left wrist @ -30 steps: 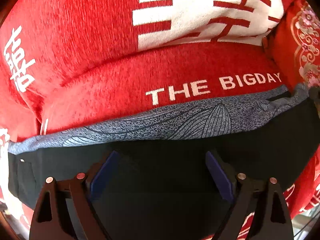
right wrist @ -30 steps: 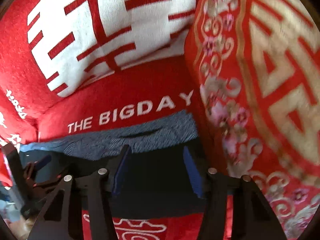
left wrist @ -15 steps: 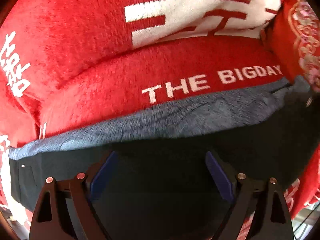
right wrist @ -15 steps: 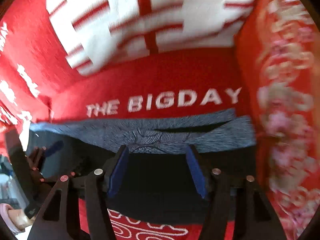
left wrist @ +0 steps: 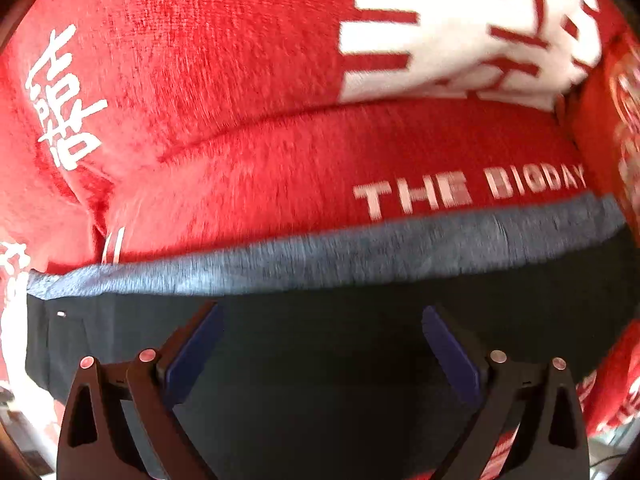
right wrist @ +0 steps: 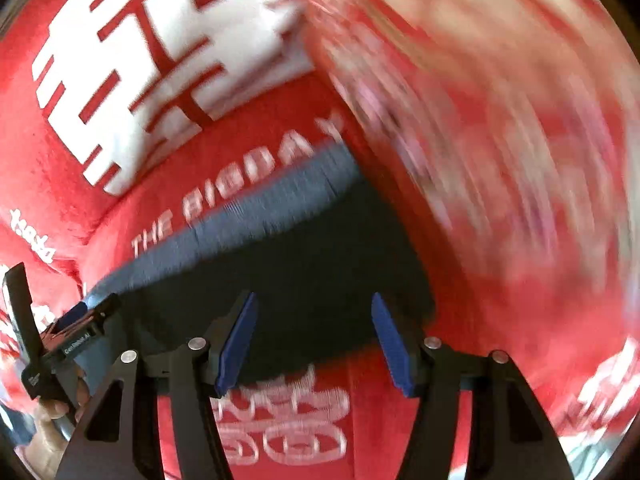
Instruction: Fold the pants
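While earlier level, right claw [right wrist: 314, 340] now tilted over pants [right wrist: 304, 264].

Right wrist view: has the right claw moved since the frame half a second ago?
Yes. The right claw has rolled and swung right: THE BIGDAY lettering, level before, now tilts up to the right, and the pants sit further left. Heavy blur agrees.

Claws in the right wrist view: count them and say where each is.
2. The right claw is open at bottom centre over the dark pants. The left claw enters at the left edge; its state is unclear here.
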Demonstrator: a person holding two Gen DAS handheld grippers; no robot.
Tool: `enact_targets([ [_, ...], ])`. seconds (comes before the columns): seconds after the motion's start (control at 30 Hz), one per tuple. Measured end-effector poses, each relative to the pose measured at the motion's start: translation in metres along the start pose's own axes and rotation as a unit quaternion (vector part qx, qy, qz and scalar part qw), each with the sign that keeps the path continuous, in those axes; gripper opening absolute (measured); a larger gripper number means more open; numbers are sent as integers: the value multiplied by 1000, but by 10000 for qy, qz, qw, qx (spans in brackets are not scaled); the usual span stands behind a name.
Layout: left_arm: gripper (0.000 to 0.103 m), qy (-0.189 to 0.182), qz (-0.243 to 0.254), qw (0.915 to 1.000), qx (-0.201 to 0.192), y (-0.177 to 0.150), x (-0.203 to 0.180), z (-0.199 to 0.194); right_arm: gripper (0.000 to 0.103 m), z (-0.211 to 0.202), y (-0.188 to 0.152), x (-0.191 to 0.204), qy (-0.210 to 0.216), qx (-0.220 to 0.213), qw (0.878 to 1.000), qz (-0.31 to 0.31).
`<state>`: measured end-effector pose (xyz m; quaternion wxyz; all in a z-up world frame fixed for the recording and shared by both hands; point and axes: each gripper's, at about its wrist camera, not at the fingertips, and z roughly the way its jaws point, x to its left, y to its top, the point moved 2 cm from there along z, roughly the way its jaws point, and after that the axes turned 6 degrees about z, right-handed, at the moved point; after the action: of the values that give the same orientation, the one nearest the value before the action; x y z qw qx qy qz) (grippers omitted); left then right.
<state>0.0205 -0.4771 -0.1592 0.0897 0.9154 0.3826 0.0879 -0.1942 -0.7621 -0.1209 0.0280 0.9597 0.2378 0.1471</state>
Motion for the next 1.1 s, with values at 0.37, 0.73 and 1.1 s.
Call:
enact_targets([
  [0.37, 100, -171, 364, 9992, 82, -18, -47, 0, 57, 14, -9, -57, 503, -490, 9902, 1206],
  [0.73, 100, -130, 217, 9995, 206, -17, -59, 19, 19, 35, 4, -53, 935, 74, 9885, 1184],
  [1.1, 100, -172, 253, 9992, -254, 6, -66, -16, 8, -39, 29, 9, 950, -1013, 9901, -182],
])
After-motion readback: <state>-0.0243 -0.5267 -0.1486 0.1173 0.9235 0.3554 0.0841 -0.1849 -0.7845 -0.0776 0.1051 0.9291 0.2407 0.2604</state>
